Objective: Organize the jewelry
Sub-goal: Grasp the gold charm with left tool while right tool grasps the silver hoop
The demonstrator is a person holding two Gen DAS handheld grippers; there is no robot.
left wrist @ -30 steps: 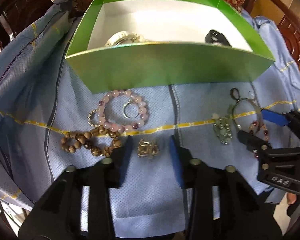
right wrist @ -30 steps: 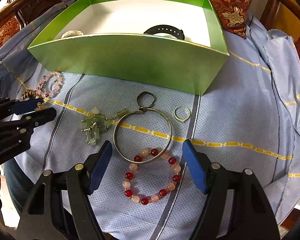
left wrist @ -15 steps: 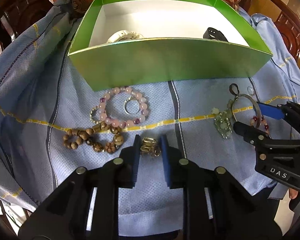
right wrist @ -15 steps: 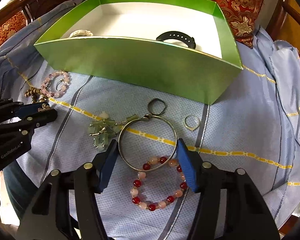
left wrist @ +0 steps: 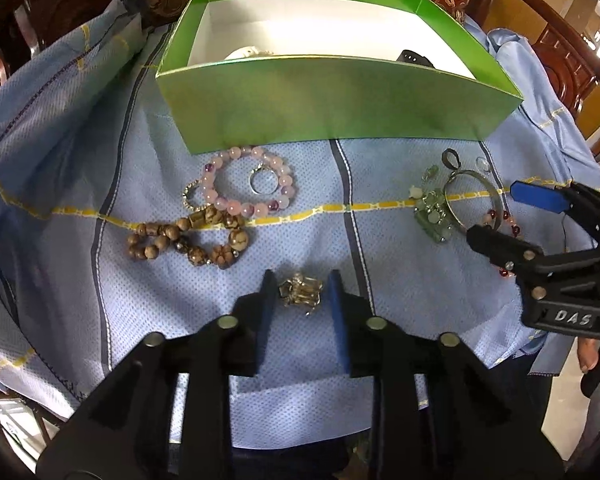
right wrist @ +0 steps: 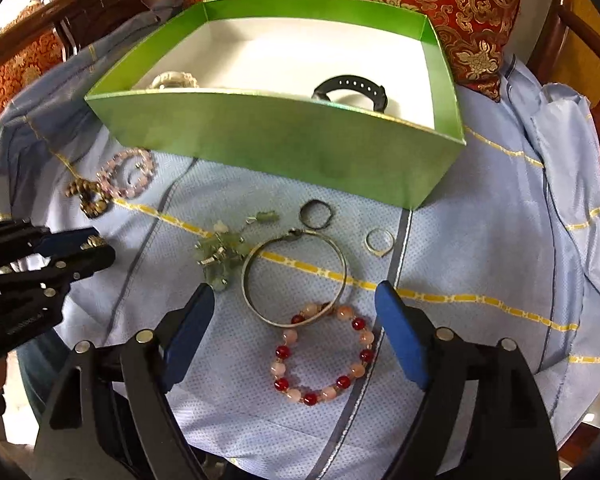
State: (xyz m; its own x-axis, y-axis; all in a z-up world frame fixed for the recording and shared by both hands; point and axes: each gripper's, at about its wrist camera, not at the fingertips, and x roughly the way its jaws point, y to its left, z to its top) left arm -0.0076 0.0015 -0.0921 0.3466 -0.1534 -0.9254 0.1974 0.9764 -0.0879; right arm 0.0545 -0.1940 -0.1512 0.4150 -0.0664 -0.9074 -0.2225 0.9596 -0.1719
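Item: gold trinket [left wrist: 300, 289], between opening left gripper [left wrist: 300, 294] jaws, ungripped. Right gripper [right wrist: 296, 322] spreading over red-bead bracelet [right wrist: 322, 356]. Next: re-pinch, carry to green box [left wrist: 340, 100], 12 o'clock.

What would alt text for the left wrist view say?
The left tool straddles a small gold trinket on blue cloth, jaws opening. Beyond lie wooden beads, a pink bead bracelet and an open green box.
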